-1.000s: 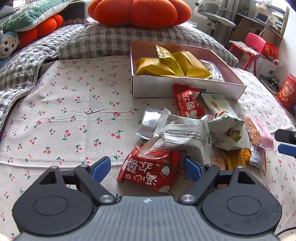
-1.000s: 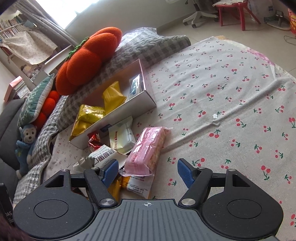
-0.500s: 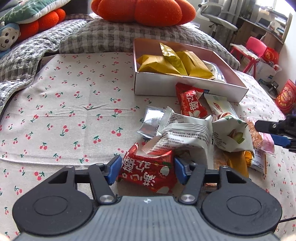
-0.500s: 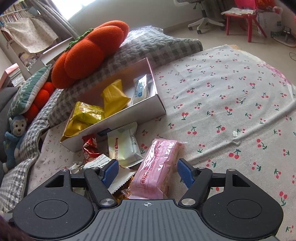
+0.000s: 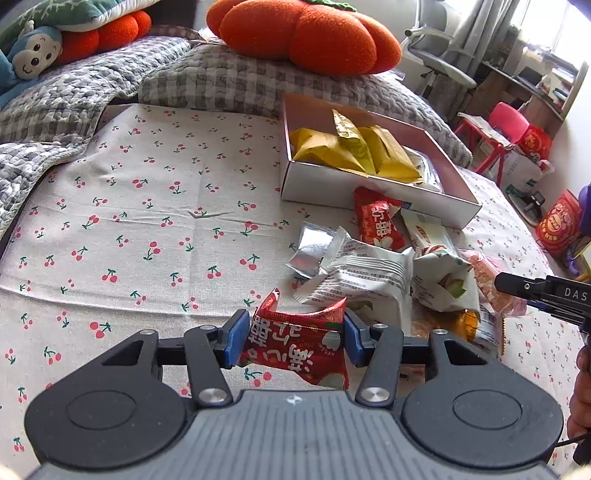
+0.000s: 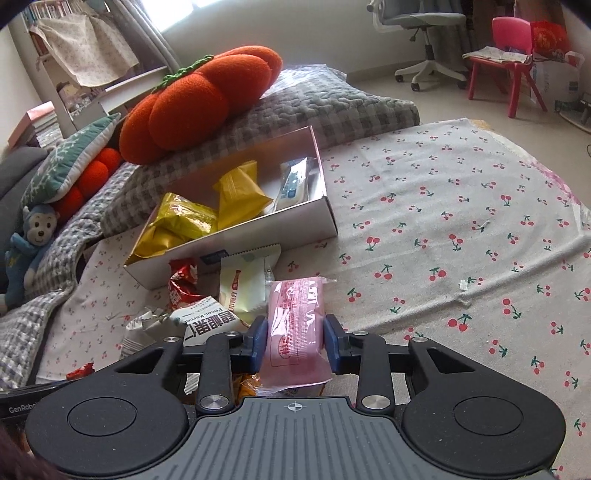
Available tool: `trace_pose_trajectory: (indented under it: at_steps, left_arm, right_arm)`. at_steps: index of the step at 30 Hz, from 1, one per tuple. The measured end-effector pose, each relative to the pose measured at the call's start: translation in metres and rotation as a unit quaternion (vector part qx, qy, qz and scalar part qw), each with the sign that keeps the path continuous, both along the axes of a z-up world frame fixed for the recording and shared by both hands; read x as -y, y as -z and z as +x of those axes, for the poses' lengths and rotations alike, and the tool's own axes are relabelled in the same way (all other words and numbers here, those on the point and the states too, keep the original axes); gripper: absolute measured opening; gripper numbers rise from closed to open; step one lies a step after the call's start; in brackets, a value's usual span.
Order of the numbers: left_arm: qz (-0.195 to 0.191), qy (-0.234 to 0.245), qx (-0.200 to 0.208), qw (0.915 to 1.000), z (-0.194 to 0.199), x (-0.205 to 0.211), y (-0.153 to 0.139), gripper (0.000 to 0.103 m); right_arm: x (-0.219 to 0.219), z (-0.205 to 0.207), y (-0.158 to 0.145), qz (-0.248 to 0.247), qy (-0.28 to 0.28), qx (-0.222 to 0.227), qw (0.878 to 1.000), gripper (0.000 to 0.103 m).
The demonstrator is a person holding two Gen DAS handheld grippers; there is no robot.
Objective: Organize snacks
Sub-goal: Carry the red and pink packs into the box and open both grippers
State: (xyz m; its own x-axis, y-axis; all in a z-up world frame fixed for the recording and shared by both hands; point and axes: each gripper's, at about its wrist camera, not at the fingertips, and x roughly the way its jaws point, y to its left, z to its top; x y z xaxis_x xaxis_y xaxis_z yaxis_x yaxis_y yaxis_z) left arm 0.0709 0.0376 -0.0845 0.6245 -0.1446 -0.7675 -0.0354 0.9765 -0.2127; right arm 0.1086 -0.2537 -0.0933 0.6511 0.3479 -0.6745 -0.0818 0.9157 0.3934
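Box (image 5: 369, 184) part-filled with yellow packets (image 5: 354, 151); left gripper (image 5: 293, 334) pinching red packet (image 5: 299, 347), right gripper (image 6: 294, 345) pinching pink packet (image 6: 295, 325); loose pile (image 5: 373, 269) remains.

The shallow white cardboard box (image 5: 373, 186) lies on the cherry-print cloth (image 5: 155, 206), before the grey checked pillow (image 5: 221, 85); loose snack packets (image 5: 369, 273) lie just before the box.

An orange pumpkin cushion (image 5: 306, 33) lies at 12 o'clock on a grey checked blanket (image 5: 221, 85). A blue monkey toy (image 5: 26, 59) sits at 10 o'clock. A red chair (image 6: 513, 48) stands at 2 o'clock.
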Motion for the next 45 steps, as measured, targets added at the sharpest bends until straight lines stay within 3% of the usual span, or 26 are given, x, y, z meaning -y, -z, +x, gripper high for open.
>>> trace_pose_trajectory:
  at_steps: [24, 36, 40, 45]
  left_arm:
    - [-0.011, 0.007, 0.003, 0.9999, -0.012, 0.014, -0.008, 0.049]
    - [-0.006, 0.031, 0.022, 0.9993, 0.021, 0.037, -0.020, 0.049]
    - [-0.002, 0.046, 0.036, 0.9983, 0.041, 0.049, -0.030, 0.049]
    - [0.011, 0.056, 0.056, 0.9968, 0.077, 0.063, -0.037, 0.049]
  right_arm:
    - [0.021, -0.018, -0.001, 0.023, 0.011, 0.009, 1.000, 0.031]
    - [0.026, -0.001, -0.012, 0.050, 0.019, 0.021, 0.998, 0.031]
    - [0.038, 0.011, -0.018, 0.087, 0.032, 0.029, 0.995, 0.031]
    - [0.039, 0.036, -0.025, 0.092, 0.040, 0.046, 0.994, 0.031]
